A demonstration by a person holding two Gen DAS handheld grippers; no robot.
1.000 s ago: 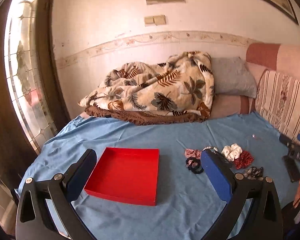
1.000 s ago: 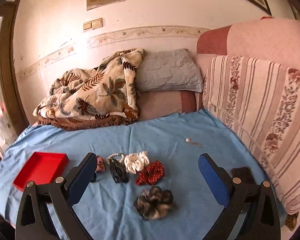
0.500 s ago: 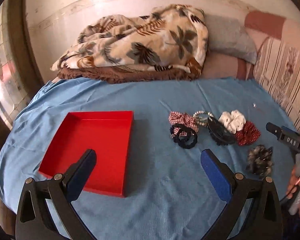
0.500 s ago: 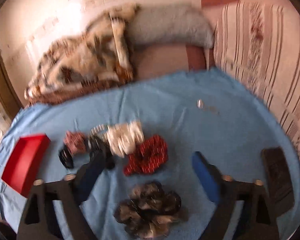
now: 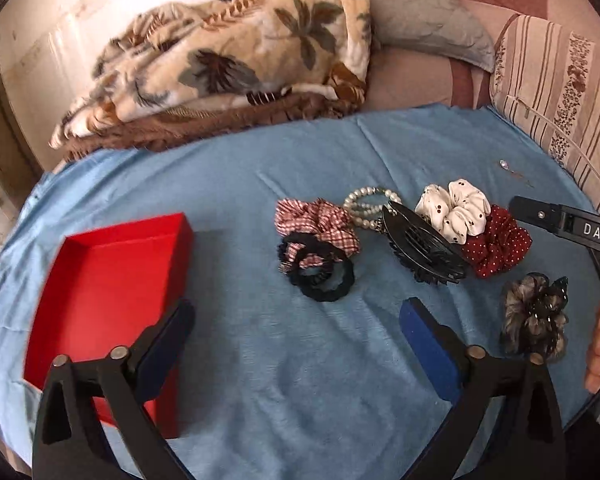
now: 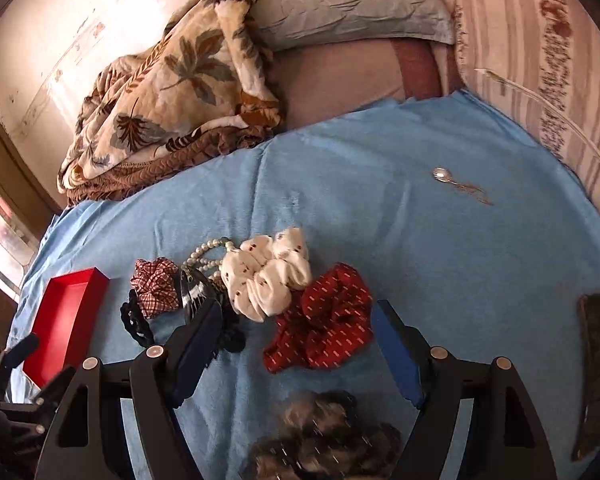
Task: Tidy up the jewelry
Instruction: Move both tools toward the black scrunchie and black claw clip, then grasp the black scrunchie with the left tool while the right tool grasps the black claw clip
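Note:
An open red box [image 5: 108, 280] lies on the blue sheet at the left; it also shows in the right wrist view [image 6: 66, 320]. To its right lie a checked scrunchie [image 5: 320, 222], a black hair tie [image 5: 320, 276], a pearl bracelet [image 5: 366, 204], a black claw clip [image 5: 424, 250], a white scrunchie [image 5: 454, 208], a red dotted scrunchie [image 5: 498, 246] and a brown-black scrunchie [image 5: 534, 316]. My left gripper [image 5: 298, 326] is open and empty just short of the black hair tie. My right gripper [image 6: 296, 328] is open and empty, over the red dotted scrunchie [image 6: 324, 324], with the brown-black scrunchie [image 6: 320, 436] under its frame.
A leaf-print blanket [image 5: 236, 60] and a grey pillow [image 5: 424, 20] lie at the back. A striped cushion [image 5: 560, 92] stands at the right. A small silver pendant on a chain [image 6: 444, 176] lies far right. A dark flat object [image 6: 598, 356] lies near the right edge.
Both grippers have tilted down and moved closer to the pile of scrunchies. The right gripper has come over the red dotted scrunchie. Both stay open.

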